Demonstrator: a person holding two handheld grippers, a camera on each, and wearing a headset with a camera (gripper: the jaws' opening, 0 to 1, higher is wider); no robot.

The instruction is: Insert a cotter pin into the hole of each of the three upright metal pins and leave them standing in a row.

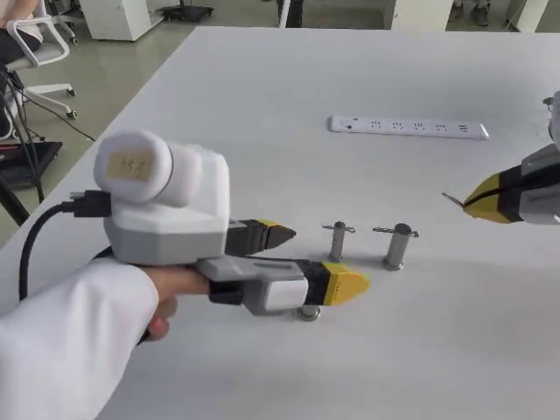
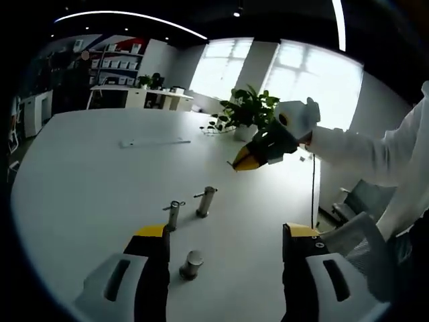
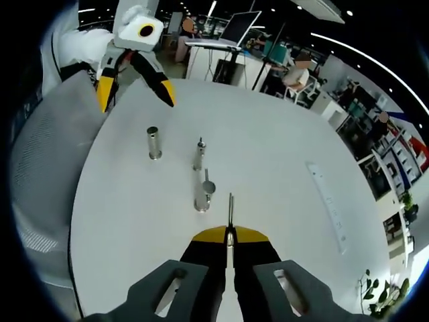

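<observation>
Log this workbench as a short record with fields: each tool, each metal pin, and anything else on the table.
left tool: open, empty
right tool: shut on loose cotter pin
bare metal pin: upright, near left tool
middle metal pin: upright, cotter pin fitted
end metal pin: upright, cotter pin fitted
power strip: lying on table

My right gripper [image 3: 230,236] is clamped on a cotter pin [image 3: 230,211] that pokes straight ahead past its tips. Just beyond it on the white table [image 3: 281,154] stands the nearest metal pin [image 3: 203,196], then the middle pin [image 3: 198,156]. Each has something thin through its top. The farthest pin [image 3: 153,143], off to the left, looks bare. Beyond that one the left gripper [image 3: 137,104] hangs with its jaws apart.
</observation>
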